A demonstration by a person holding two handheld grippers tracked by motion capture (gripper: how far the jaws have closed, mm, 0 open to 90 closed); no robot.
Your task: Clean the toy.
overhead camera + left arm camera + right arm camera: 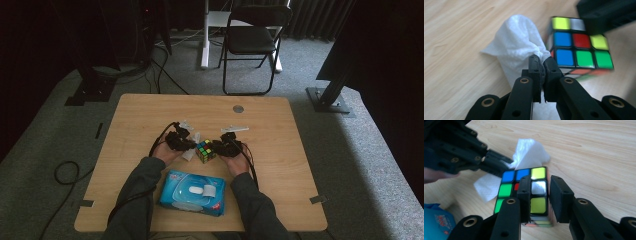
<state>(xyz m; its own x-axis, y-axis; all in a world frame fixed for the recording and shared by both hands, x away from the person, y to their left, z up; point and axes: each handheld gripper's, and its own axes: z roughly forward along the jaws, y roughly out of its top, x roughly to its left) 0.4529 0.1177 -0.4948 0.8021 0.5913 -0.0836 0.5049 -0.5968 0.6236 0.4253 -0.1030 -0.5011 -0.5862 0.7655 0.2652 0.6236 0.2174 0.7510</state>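
Note:
A scrambled colour cube [205,150] sits mid-table between my two grippers. My left gripper [186,144] is shut on a bunched white wipe [516,47], which hangs from its tips [542,62] right beside the cube [580,47]. My right gripper [540,185] is shut on the cube [509,190], its jaws clamping the cube's right-hand layer. In the right gripper view the wipe [530,151] lies against the cube's far-left corner, with the left gripper [499,166] behind it. The right gripper [222,146] comes in from the cube's right.
A blue pack of wet wipes [192,192] lies near the table's front edge, between the person's forearms; its corner [436,222] is beside the cube. A small round grey disc [238,108] sits at the back of the wooden table [280,165]. A folding chair [252,40] stands beyond.

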